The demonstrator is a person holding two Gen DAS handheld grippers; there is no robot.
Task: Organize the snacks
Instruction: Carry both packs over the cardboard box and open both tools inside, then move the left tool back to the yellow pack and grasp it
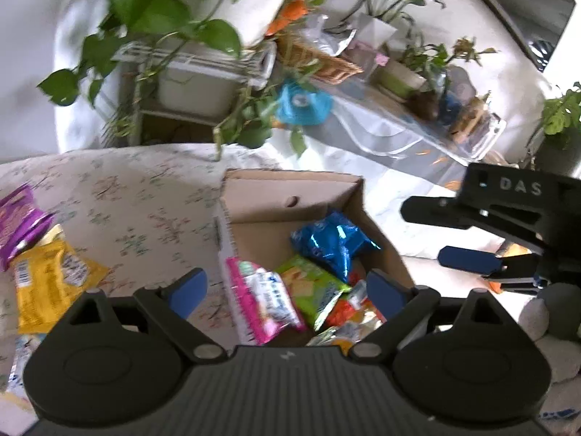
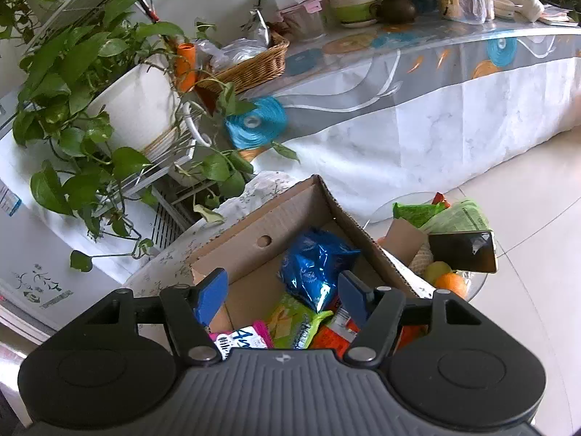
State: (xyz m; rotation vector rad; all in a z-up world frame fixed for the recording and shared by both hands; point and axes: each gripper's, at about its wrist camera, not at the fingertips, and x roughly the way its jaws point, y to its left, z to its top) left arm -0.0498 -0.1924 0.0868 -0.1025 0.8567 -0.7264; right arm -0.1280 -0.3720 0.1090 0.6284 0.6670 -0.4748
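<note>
Hovering over cardboard box (image 1: pixel 290 196) on floral tabletop (image 1: pixel 127 189) | left tongs (image 1: pixel 287 287) spread, empty | right tongs (image 2: pixel 283 290) spread, empty | blue snack bag (image 2: pixel 312 269) inside box (among other packets) | yellow packet (image 1: pixel 51 283) outside, left

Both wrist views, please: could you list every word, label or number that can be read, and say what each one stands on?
"DAS": raised letters on the black body of the right gripper, seen from the left wrist.
Pink snack packet in the cardboard box: large blue print, cut off, not readable.
Yellow snack packet: barcode and print, blurred.
White appliance label: too small.
Blue snack bag: no legible text.
</note>
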